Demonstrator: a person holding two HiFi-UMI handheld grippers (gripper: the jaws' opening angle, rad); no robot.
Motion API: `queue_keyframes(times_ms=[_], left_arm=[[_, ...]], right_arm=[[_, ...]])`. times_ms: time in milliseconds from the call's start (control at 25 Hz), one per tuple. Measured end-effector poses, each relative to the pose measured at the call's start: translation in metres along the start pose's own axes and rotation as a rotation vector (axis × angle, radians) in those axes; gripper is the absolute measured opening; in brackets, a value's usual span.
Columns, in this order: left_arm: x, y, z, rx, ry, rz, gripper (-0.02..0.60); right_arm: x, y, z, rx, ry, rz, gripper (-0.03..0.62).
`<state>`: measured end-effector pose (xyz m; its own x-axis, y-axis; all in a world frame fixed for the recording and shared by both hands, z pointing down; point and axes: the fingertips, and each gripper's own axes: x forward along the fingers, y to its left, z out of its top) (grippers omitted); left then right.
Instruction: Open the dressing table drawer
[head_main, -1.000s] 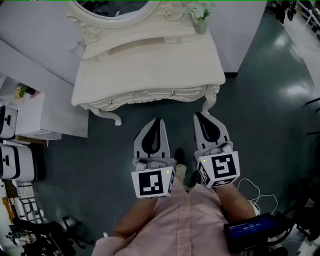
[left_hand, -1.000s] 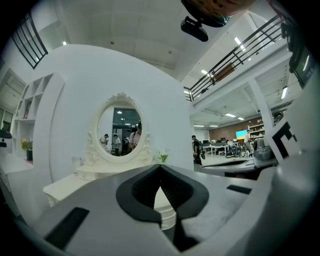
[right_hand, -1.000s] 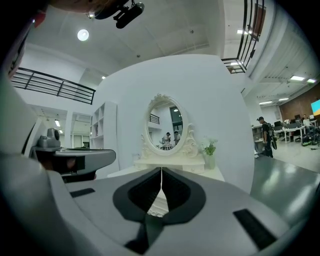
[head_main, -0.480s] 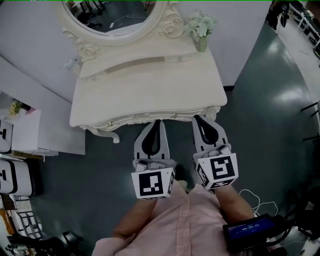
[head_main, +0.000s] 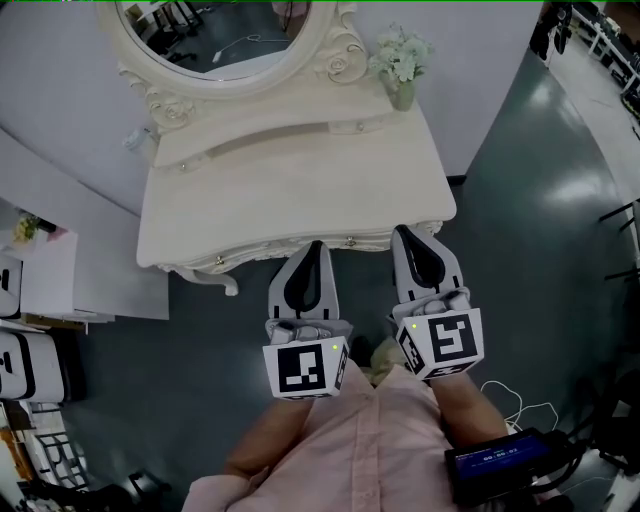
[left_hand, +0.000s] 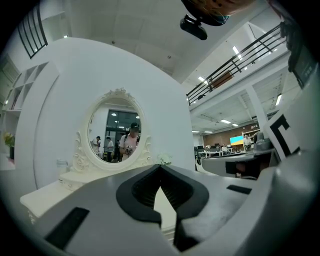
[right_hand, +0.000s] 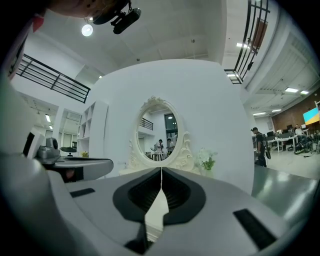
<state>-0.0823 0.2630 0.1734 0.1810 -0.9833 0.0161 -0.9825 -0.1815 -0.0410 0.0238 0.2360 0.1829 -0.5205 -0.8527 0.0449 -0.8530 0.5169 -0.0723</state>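
Cream drawer front (head_main: 260, 252) seen frm head view only.

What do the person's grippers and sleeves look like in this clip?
The left gripper and right gripper are light grey shells tapering to a point, with black inner pads. Each carries a white cube with black square markers. The person wears a pale pink shirt.

One dressing table (head_main: 300, 190), one mirror (head_main: 215, 30), one flower vase (head_main: 402, 95), perhaps two knobs (head_main: 349, 240)
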Motion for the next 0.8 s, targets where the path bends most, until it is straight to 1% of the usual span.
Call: queue_keyframes(times_ms=[200, 480, 600, 800], left_arm=[[0.015, -0.007, -0.003, 0.01, 0.027, -0.01, 0.021], [0.072, -0.016, -0.022, 0.023, 0.085, -0.016, 0.021], [0.097, -0.021, -0.03, 0.027, 0.111, -0.016, 0.021], [0.137, -0.024, -0.039, 0.036, 0.145, -0.001, 0.021]], right_arm=[[0.004, -0.012, -0.003, 0.011, 0.011, -0.011, 0.02], [0.043, -0.055, -0.018, 0.015, 0.049, -0.001, 0.02], [0.061, -0.074, -0.027, 0.032, 0.067, 0.007, 0.02], [0.093, -0.104, -0.036, 0.056, 0.091, 0.025, 0.02]])
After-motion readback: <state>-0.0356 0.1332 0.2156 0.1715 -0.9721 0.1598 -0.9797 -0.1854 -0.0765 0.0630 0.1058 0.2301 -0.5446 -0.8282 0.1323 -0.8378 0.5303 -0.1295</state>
